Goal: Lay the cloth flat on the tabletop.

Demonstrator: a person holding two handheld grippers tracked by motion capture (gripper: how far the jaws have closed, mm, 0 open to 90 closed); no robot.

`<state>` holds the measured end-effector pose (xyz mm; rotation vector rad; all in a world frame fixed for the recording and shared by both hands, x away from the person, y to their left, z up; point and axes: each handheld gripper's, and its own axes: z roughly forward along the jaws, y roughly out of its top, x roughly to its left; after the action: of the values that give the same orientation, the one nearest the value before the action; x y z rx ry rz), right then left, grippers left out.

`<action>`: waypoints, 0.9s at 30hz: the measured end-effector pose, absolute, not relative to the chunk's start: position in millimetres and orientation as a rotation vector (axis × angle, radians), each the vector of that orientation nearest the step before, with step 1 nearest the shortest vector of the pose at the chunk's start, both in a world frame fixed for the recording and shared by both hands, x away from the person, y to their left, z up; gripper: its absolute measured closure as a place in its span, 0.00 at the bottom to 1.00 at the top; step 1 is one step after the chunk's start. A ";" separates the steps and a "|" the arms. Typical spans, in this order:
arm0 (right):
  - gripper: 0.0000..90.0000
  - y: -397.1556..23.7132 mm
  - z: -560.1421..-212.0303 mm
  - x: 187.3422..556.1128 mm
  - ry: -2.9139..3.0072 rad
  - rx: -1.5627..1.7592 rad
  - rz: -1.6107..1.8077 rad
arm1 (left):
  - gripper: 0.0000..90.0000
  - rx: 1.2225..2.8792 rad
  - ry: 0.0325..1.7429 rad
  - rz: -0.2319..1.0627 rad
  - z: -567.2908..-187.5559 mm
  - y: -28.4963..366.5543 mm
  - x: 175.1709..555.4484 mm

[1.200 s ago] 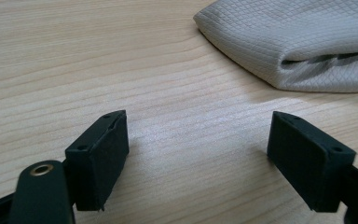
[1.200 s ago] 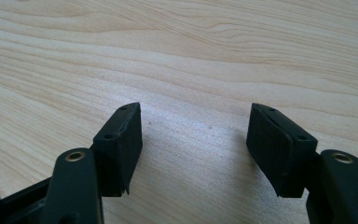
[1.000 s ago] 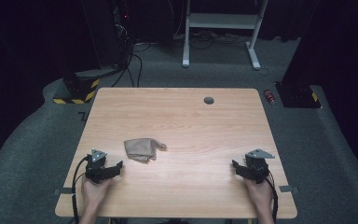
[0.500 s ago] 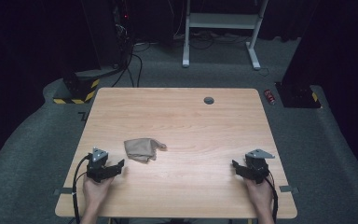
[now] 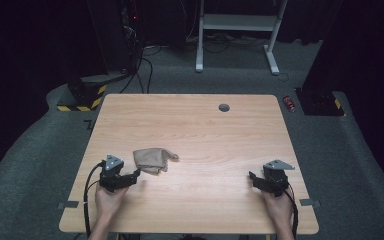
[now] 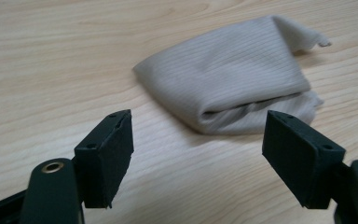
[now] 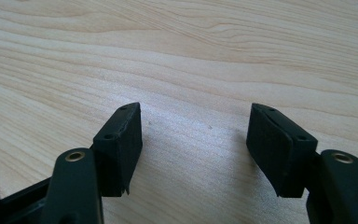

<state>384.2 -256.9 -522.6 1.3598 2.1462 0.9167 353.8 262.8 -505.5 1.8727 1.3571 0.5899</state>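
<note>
So there's a folded beige cloth (image 5: 152,159) sitting on the wooden counter (image 5: 205,130), over on the left half and toward the near edge. It's bunched into a loose fold with one corner poking out to the right. From the left gripper view the cloth (image 6: 235,84) has fine ribbing, and you can see the layers stacked at the open edge of the fold.

Left claw (image 5: 132,175) is down low just beside the cloth, pointing at it but not touching. Jaws are spread wide with nothing between them, and in its own view the left claw (image 6: 198,154) frames the near edge of the fold, with bare wood between it and the fabric.

Right claw (image 5: 252,177) is way over on the other side of the counter, well apart from the cloth. It's wide too, nothing held; the right claw (image 7: 193,149) just looks at plain wood grain.

There's also a small dark round grommet (image 5: 224,107) near the far edge.
</note>
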 end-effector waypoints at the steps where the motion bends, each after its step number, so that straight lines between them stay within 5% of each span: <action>1: 0.40 -256.9 -522.6 384.2 2.146 1.360 0.917 | 0.28 1.872 1.354 0.584 -504.7 260.4 354.6; 27: 0.39 -256.8 -522.6 384.1 2.146 1.362 0.917 | 0.29 2.027 1.266 0.522 -503.3 189.3 399.5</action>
<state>384.1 -256.8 -522.6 1.3617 2.1459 0.9165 399.5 189.3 -503.3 2.0270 1.2658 0.5224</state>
